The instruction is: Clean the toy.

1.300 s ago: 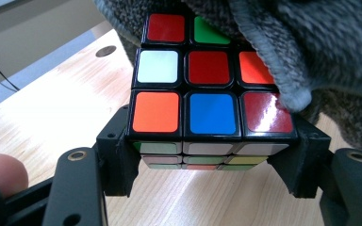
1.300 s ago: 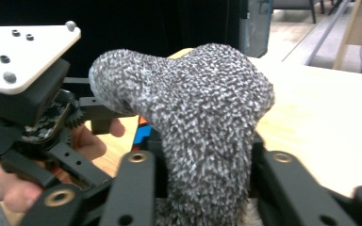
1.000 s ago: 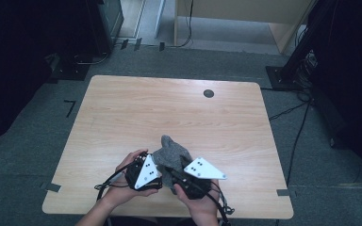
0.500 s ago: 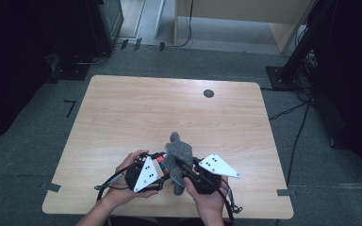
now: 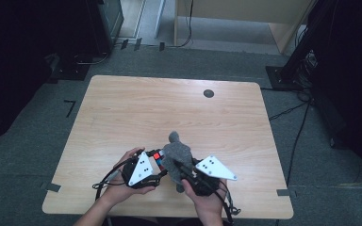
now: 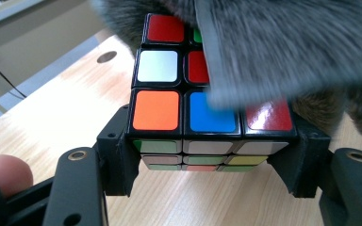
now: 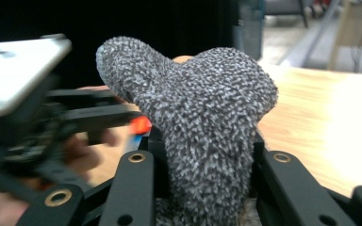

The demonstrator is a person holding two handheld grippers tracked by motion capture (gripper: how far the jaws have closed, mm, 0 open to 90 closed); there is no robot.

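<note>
A Rubik's cube (image 6: 188,117) sits clamped between the jaws of my left gripper (image 6: 212,157), low over the table's near edge. In the high view the cube (image 5: 157,156) peeks out red beside the left gripper (image 5: 159,163). A grey fuzzy cloth (image 7: 202,108) rises between the jaws of my right gripper (image 7: 207,169), which is shut on it; those jaws have just been opening a little with the cloth still between them. The cloth (image 6: 287,47) hangs over the cube's top and right side. From above, the cloth (image 5: 176,151) stands between both hands by the right gripper (image 5: 183,172).
The wooden table (image 5: 122,108) stretches away from the hands, with a round black grommet (image 5: 209,93) near its far edge. Dark floor, cables and stands surround it. The left gripper (image 7: 75,117) appears blurred in the right gripper view.
The right gripper's plate has swung slightly to the right. The cloth has drawn from a wide lump into a narrower, taller shape over the cube. The left hand has stayed put.
</note>
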